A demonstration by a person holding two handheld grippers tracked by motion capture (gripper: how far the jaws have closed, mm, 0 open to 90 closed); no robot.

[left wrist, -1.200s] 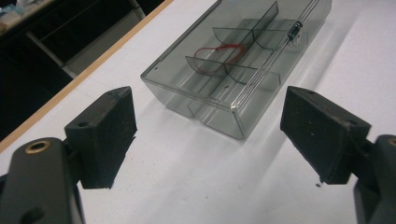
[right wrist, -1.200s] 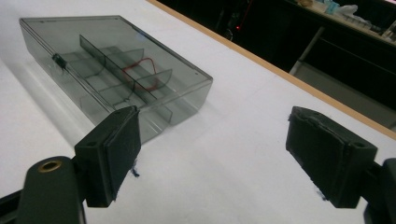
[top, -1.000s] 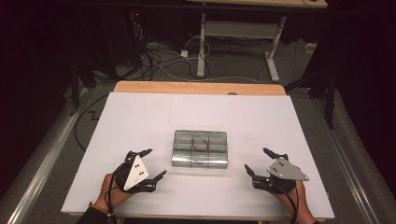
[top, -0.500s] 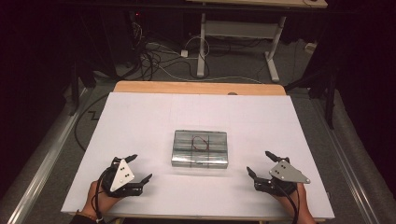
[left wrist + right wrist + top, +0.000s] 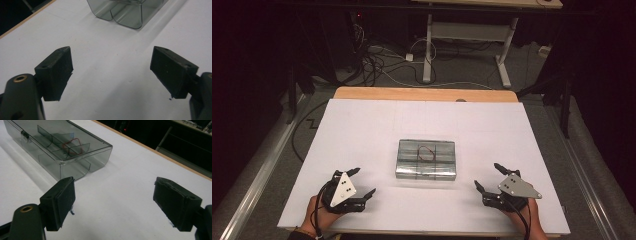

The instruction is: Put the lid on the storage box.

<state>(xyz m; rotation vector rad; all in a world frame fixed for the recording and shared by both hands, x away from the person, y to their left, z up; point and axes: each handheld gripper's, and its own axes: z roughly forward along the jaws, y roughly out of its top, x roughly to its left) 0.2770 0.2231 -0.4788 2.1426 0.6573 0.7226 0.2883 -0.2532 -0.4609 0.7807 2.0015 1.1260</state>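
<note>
A clear smoky plastic box [image 5: 426, 159] with its lid down lies in the middle of the white table top [image 5: 362, 130]. Inside it are dividers and a thin red loop [image 5: 427, 152]. The right gripper view shows the same box [image 5: 60, 147] with its latch and the red loop [image 5: 71, 146]. One corner of the box [image 5: 125, 12] shows in the left gripper view. My left gripper [image 5: 363, 181] is open near the front left, apart from the box. My right gripper [image 5: 490, 176] is open at the front right, also apart from it. Both hold nothing.
A wooden strip [image 5: 422, 94] runs along the table's far edge. Beyond it are cables [image 5: 377, 60] on the floor and a white desk frame [image 5: 472, 35]. Metal rails [image 5: 257, 175] flank the table on both sides.
My left gripper has drawn back toward the front left edge of the table. The right gripper has shifted slightly toward the front. The box has not moved.
</note>
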